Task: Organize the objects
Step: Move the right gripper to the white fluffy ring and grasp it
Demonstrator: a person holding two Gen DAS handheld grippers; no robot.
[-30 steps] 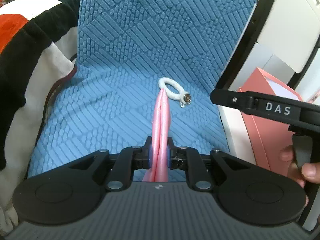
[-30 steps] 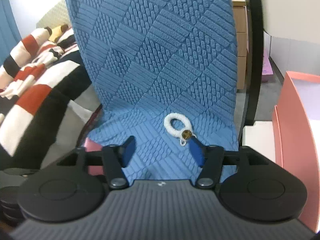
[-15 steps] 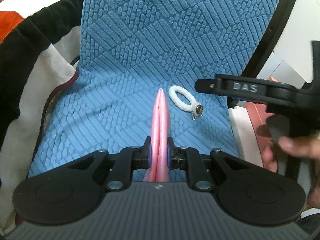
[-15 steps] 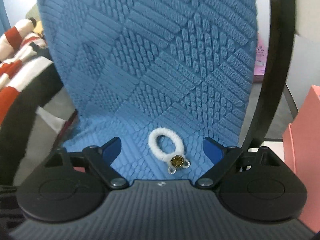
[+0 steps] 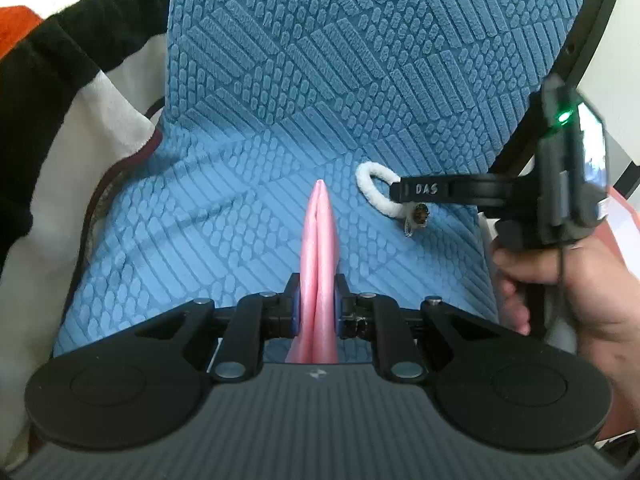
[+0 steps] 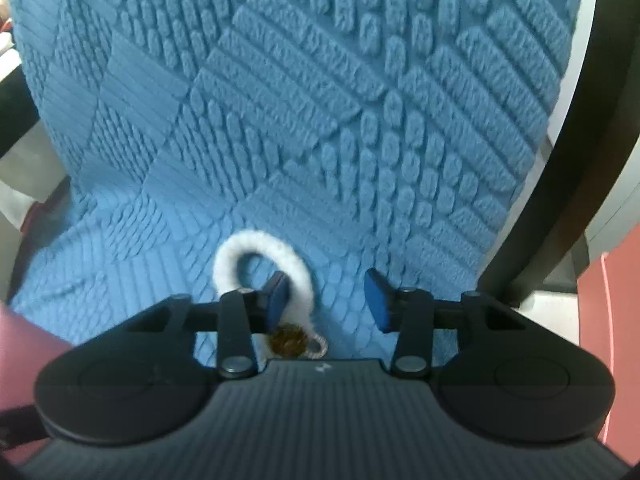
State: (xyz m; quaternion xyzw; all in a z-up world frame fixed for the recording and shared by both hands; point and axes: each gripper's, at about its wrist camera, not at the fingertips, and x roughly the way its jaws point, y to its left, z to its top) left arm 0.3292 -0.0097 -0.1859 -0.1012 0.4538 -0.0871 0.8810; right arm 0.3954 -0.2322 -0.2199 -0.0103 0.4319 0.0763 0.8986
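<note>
A white fuzzy hair tie point(image 5: 374, 194) with a small gold charm point(image 5: 421, 213) lies on the blue textured chair cover point(image 5: 240, 220). My left gripper point(image 5: 318, 308) is shut on a folded pink cloth point(image 5: 319, 248) that points out over the seat. My right gripper point(image 6: 327, 300) is open and down at the hair tie point(image 6: 236, 258): its left finger sits inside the loop, its right finger to the right of it. The charm point(image 6: 287, 340) lies just under the gripper's front edge. In the left wrist view the right gripper's finger point(image 5: 440, 190) covers part of the loop.
A black chair frame point(image 6: 560, 184) runs along the right of the seat. A striped red, black and white blanket point(image 5: 52, 80) lies to the left. A pink box point(image 6: 616, 320) stands at the right. The chair back point(image 6: 320, 80) rises close behind the hair tie.
My right gripper has moved forward and down onto the hair tie, its jaws narrowing around the loop's right side. My left gripper has kept hold of the pink cloth and shifted slightly.
</note>
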